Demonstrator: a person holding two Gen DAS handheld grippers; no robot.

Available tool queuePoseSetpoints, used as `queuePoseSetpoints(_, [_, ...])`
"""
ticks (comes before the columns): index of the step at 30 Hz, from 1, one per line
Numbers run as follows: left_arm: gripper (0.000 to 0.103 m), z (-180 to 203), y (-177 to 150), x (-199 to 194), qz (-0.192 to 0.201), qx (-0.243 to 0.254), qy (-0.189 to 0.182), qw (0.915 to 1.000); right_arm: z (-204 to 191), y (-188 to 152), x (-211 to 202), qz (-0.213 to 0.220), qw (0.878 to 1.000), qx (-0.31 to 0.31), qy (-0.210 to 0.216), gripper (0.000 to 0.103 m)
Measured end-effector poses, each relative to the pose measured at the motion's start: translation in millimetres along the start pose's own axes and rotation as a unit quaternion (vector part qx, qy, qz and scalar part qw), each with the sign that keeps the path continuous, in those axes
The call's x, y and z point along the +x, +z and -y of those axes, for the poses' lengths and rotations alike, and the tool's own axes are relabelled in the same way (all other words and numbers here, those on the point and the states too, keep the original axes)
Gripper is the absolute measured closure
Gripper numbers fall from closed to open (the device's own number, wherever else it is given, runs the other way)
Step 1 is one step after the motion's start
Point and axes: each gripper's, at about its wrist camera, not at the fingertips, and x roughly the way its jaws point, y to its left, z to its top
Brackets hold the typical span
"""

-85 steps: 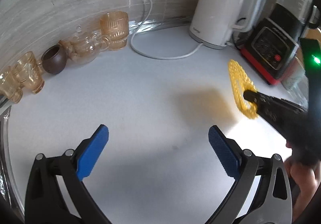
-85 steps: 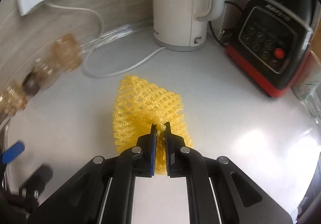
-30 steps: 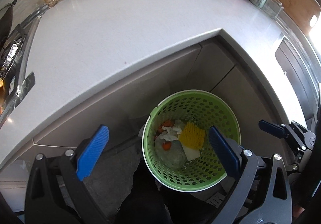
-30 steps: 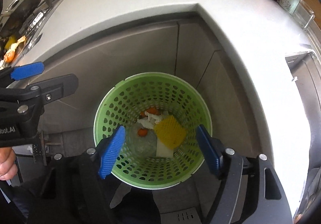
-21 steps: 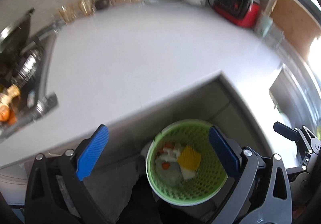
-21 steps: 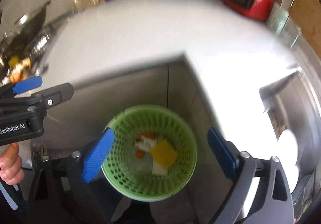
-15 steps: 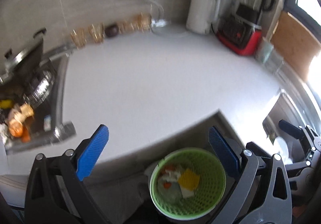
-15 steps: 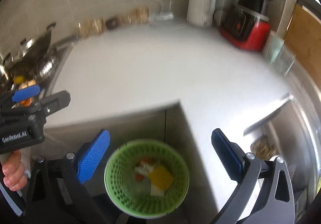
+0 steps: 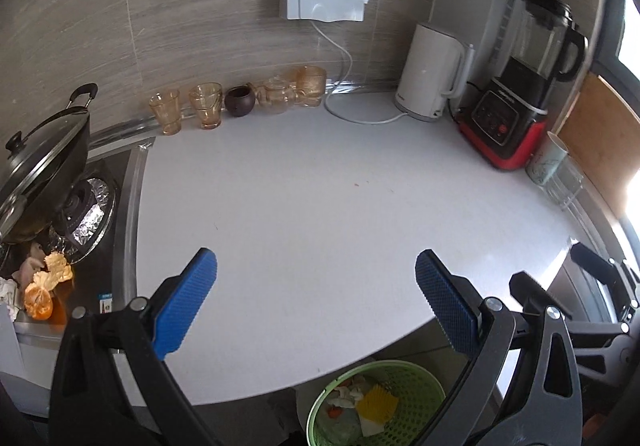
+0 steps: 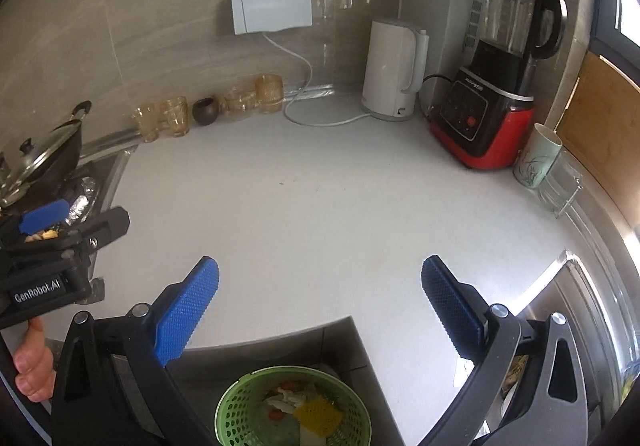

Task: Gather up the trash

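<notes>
While both tools hang empty above the desk, the scene reads as follows.

Trash collected: a yellow foam net lies on white and orange scraps inside the green perforated bin, which stands on the floor below the desk's near edge, at its inner corner.
Trash left: orange peels and crumpled tissue sit on the stove top past the desk's left edge, in front of the lidded wok.
Left hand-held gripper: released, blue pads wide apart, nothing between them, above the near part of the desk.
Right hand-held gripper: also released and empty, beside the left one, over the near edge.
Desk's far edge: amber glasses, a dark cup, a glass teapot, a white kettle with its cord, and a red-based blender at the far right corner.
Likely next: reaching left for the peels.
Risk: the peels lie close under the tilted wok lid, so a wide swing could knock it; loose tissue may slip from a shallow pinch and fall short of the bin.
</notes>
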Motion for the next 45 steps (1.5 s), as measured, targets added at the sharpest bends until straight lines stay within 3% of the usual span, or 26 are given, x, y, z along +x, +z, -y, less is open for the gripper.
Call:
queuePoseSetpoints(10, [0.008,1,23,-8,0.029,-0.053,0.05,0.997,7,37,12,0.005,0.998,-0.046,0.038,0.002])
queuePoseSetpoints(14, [0.008,12,28,-21,0.049,-0.066,0.074,0.9939,20,49,5,0.026,0.996,-0.066,0.061,0.002])
queuePoseSetpoints(26, [0.008,47,26,-59,0.093,-0.134,0.156,0.9742,64,71,-3,0.05,0.985,-0.104,0.127,0.002])
queuePoseSetpoints(34, [0.008,66,25,-73,0.104,-0.143,0.178,0.9679,76,70,-11,0.064,0.98,-0.12,0.146,0.002])
queuePoseSetpoints(45, [0.008,74,21,-80,0.105,-0.143,0.183,0.967,76,62,-24,0.073,0.979,-0.117,0.151,0.002])
